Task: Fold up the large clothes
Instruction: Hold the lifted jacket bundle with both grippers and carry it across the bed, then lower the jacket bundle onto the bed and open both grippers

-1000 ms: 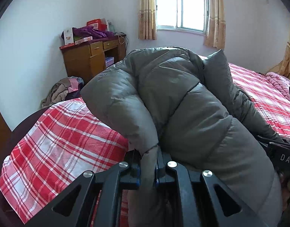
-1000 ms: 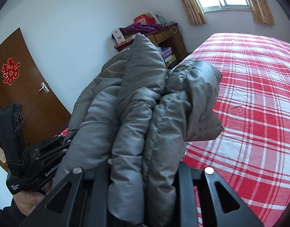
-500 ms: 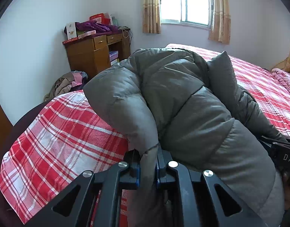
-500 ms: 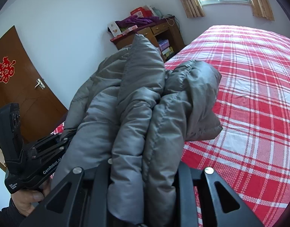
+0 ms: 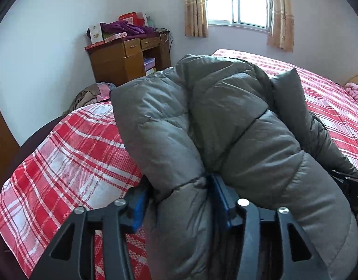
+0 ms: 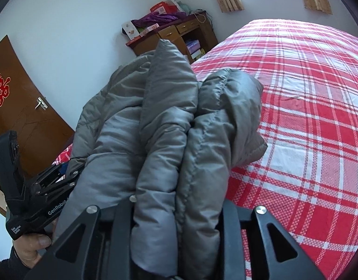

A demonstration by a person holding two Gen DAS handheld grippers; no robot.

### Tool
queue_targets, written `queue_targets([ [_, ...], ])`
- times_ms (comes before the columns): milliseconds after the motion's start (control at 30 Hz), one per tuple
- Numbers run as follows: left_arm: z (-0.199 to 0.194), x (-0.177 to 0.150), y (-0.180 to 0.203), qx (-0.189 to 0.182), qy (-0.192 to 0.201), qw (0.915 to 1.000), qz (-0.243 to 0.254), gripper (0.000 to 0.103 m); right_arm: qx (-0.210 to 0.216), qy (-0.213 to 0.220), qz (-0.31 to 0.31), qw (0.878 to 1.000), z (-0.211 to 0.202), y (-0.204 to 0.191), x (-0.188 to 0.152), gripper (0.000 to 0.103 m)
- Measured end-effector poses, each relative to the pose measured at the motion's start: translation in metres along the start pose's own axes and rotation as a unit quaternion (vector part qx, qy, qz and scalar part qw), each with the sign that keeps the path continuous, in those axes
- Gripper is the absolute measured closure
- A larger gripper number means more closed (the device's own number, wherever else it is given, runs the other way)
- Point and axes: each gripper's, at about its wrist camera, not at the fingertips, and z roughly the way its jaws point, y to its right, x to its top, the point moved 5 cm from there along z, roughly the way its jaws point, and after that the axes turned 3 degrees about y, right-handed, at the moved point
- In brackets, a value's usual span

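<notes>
A grey puffer jacket [image 5: 225, 126] is bunched in thick folds over the red plaid bed [image 5: 69, 154]. My left gripper [image 5: 179, 198] stands open, its blue pads either side of a fold of the jacket that still lies between them. It also shows in the right wrist view [image 6: 62, 175] at the jacket's left side. My right gripper [image 6: 179, 210] is shut on a thick bundle of the jacket [image 6: 169, 121], which fills the gap between its fingers and hides the fingertips.
The red plaid bed [image 6: 307, 116] stretches right and far. A wooden desk [image 5: 129, 60] piled with boxes and purple cloth stands against the far wall. A heap of clothes [image 5: 92, 95] lies beside it. A brown door [image 6: 22, 107] is at left.
My left gripper has opened; its pads were clamped tight on a jacket fold and now stand wide apart. Both views have tilted down toward the bed. The right grip is unchanged.
</notes>
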Motion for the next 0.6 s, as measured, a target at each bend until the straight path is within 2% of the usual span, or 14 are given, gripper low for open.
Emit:
queue_targets([
  [200, 0.008, -0.004, -0.006, 0.007, -0.003, 0.9998, -0.016, 0.030, -0.007, -0.006, 0.004, 1.000, 0.003, 0.004, -0.005, 0.069],
  [400, 0.013, -0.007, -0.008, 0.007, -0.005, 0.9998, -0.019, 0.026, -0.017, -0.005, 0.009, 1.000, 0.006, 0.009, -0.007, 0.064],
  [600, 0.017, -0.010, -0.011, 0.011, -0.001, 0.9995, -0.031, 0.019, -0.021, -0.008, 0.018, 1.000, 0.009, 0.017, -0.012, 0.056],
])
